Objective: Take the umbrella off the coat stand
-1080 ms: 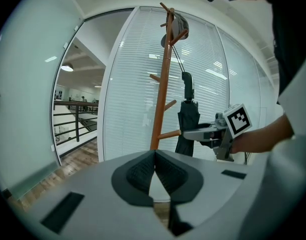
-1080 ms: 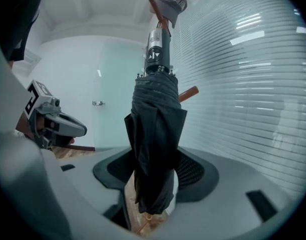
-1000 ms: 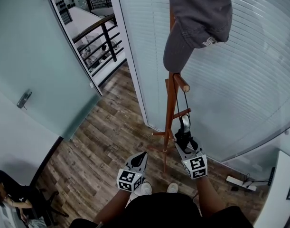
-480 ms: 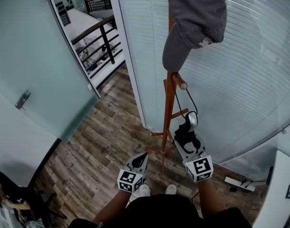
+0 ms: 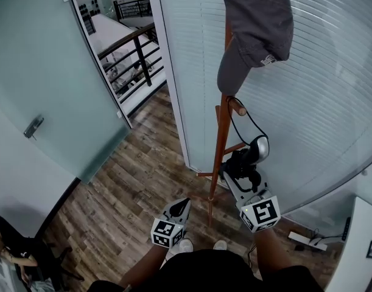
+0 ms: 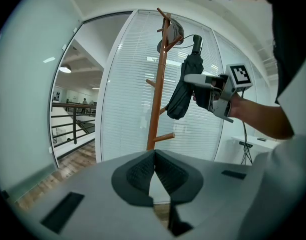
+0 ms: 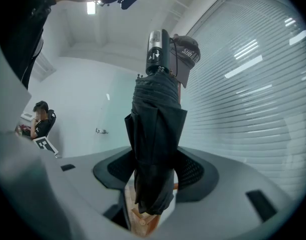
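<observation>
Right gripper point(image 7: 154, 170) grips the folded umbrella point(image 7: 155, 119) mid-canopy; likely light, fabric soft between jaws, handle point(image 7: 156, 51) above stiffer.

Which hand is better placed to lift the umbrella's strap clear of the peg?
Right. The right tongs are shut on the folded umbrella, whose strap appears looped over a peg of the coat stand. The left tongs are shut, empty, low and away from it.

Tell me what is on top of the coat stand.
A grey cap hangs at the top of the coat stand. It covers the peg that bears it, and in the head view the pole's tip too. The umbrella's strap is looped on a lower peg.
</observation>
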